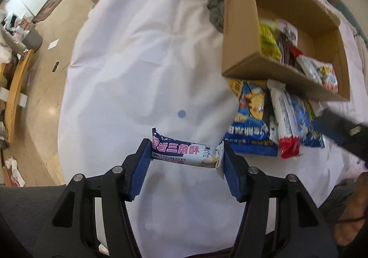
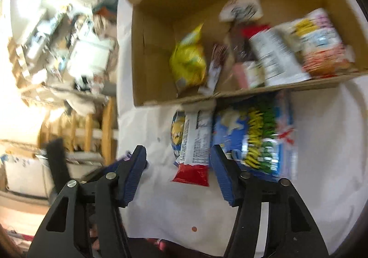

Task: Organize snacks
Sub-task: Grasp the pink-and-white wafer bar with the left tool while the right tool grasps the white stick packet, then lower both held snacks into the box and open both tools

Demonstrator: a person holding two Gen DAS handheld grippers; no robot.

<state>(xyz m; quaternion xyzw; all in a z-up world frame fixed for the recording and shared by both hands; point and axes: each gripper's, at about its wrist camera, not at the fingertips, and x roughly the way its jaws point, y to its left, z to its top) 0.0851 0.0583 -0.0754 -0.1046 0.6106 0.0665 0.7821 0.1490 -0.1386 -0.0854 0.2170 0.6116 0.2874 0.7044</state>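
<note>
Left gripper (image 1: 185, 154) was clamped end-to-end on a purple-and-white snack bar (image 1: 184, 151), held clear above the white tablecloth (image 1: 128, 69), left of the cardboard box (image 1: 239, 35). Wrapper looked light, crinkly and slippery, its contents probably brittle; a mid-body grip seems safer. Right gripper (image 2: 178, 163) stood open, empty, near the red-ended packet (image 2: 195, 147).

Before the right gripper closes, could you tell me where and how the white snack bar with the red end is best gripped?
Grip the white snack bar with the red end across its narrow width at mid-length, coming from above. It lies flat on the white cloth, partly overlapping the blue bag beside it, so only its long edges offer pads a hold. The right gripper is open nearby.
</note>
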